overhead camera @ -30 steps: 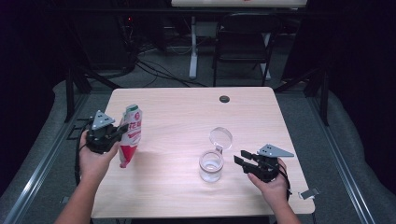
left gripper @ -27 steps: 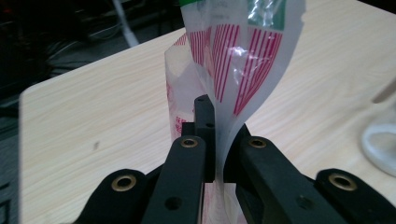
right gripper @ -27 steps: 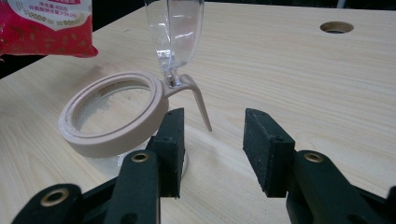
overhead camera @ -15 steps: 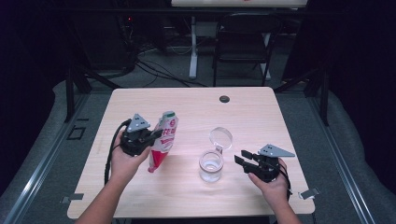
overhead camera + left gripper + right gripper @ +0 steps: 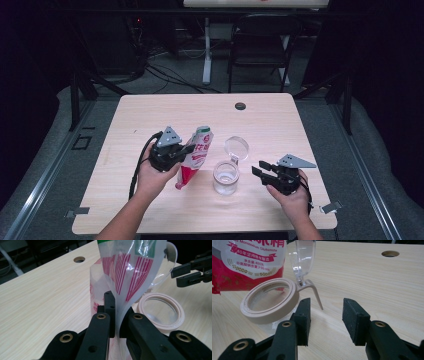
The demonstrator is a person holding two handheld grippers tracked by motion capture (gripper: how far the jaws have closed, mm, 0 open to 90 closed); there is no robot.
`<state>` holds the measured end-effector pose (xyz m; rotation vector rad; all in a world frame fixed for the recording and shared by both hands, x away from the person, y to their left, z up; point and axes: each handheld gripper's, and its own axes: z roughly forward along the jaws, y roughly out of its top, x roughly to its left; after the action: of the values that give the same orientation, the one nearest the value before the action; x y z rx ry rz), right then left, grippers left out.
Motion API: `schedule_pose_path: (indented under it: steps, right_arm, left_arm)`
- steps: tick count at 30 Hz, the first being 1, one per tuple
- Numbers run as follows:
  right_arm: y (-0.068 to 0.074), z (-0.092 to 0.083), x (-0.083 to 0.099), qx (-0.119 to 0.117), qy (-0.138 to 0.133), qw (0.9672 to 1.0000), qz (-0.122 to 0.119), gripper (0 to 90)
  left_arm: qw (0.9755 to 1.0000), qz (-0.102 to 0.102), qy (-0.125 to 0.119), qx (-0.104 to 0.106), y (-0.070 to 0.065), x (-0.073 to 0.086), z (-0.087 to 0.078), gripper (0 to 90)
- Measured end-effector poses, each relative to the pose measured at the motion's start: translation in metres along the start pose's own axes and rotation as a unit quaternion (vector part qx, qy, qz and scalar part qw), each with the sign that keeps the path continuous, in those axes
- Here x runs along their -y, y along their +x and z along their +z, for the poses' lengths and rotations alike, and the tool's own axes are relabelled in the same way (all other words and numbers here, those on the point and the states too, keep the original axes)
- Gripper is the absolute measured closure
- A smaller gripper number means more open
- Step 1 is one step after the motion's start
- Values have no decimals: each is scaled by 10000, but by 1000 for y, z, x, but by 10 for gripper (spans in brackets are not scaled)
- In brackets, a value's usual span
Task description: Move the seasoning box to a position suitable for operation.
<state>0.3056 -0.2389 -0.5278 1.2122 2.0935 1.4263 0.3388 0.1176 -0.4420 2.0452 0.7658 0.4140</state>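
Hands come in from the near edge of the table (image 5: 150, 115), one gripper in each. Just right of the jar (image 5: 225, 177), the right gripper (image 5: 260, 170) hovers low with its jaws open and nothing between them, aimed at the jar's side. In the right gripper view the jar's tan rim (image 5: 270, 301) lies just left of the near jaw, and the clear flip lid (image 5: 301, 255) stands upright behind it on its hinge. Just left of the jar, the left gripper (image 5: 190, 148) has its jaws closed on a pouch (image 5: 195, 155), pinching the thin plastic at mid-height; the pouch hangs tilted, red bottom corner near the tabletop beside the jar, white and green top leaning up and away. In the left gripper view the pouch (image 5: 130, 270) rises between the black jaws. Well beyond the jar, a round hole (image 5: 240, 106) sits near the table's far edge.
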Motion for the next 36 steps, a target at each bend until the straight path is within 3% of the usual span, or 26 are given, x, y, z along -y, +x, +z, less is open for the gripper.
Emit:
schedule_pose_path:
  steps: [9, 19, 20, 21, 23, 25, 27, 28, 31, 36]
  right_arm:
    - [1, 0, 0, 0, -18, 10000, -19, 578]
    - [12, -7, -11, -45, -95, 9992, -382, 561]
    - [13, -9, -12, -89, -119, 9991, -395, 561]
    - [17, -10, -17, -298, -110, 9986, -426, 561]
    - [19, -11, -18, -325, -109, 9983, -463, 564]
    - [31, -16, -27, -379, -225, 9960, -771, 577]
    - [34, -17, -29, -388, -243, 9953, -857, 577]
    - [43, -19, -36, -448, -254, 9930, -1063, 573]
    - [57, -19, -44, -545, -260, 9891, -1341, 567]
    - [72, -8, -48, -823, -52, 9846, -1540, 586]
  left_arm:
    - [9998, 31, 64, 204, -9, 9, 5, 900]
    - [9993, -153, -48, 343, -12, 32, -9, 898]
    - [9993, -142, -78, 345, -12, 35, -11, 898]
    - [9991, -173, -110, 381, -14, 41, -13, 897]
    - [9990, -174, -127, 388, -15, 44, -13, 897]
    - [9989, -195, -164, 397, -18, 54, -16, 897]
    - [9988, -208, -183, 411, -18, 57, -16, 896]
    - [9987, -224, -208, 399, -18, 60, -17, 896]
    - [9982, -341, -248, 417, -18, 70, -21, 895]
    - [9981, -352, -231, 444, -19, 79, -22, 889]
